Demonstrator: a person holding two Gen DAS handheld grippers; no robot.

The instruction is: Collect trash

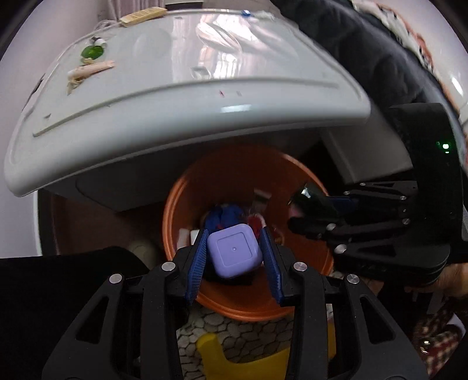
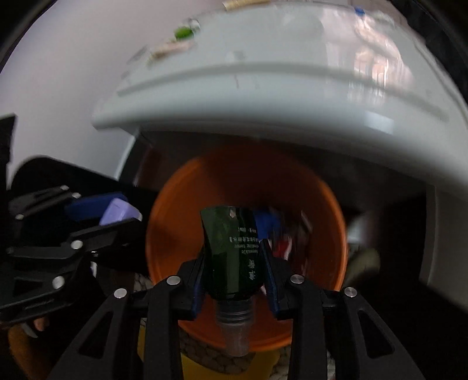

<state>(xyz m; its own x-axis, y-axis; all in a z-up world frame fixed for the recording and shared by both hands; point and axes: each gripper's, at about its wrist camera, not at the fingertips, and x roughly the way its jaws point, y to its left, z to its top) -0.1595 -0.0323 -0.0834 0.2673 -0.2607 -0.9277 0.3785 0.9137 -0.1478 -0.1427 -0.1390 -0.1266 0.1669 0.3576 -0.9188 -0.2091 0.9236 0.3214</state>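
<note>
Filling the upper half of both views, one white table (image 1: 181, 96) curves over one orange bin (image 1: 187, 204) that sits centre frame below its front edge, on a pebble-patterned mat (image 1: 234, 330) with one yellow object (image 1: 216, 350) at the bottom. On the tabletop, upper left, lie a green scrap (image 1: 92, 52), a pale peeling (image 1: 87, 70) and a tan strip (image 1: 143, 15). Mixed blue, red and white trash lies blurred in the bin's bottom. The left gripper (image 1: 234, 254) clamps one lilac square case (image 1: 234, 252) over the bin's mouth. The right gripper (image 2: 234, 263) grips one dark green bottle (image 2: 231, 251), clear cap towards the camera, also above the bin.
</note>
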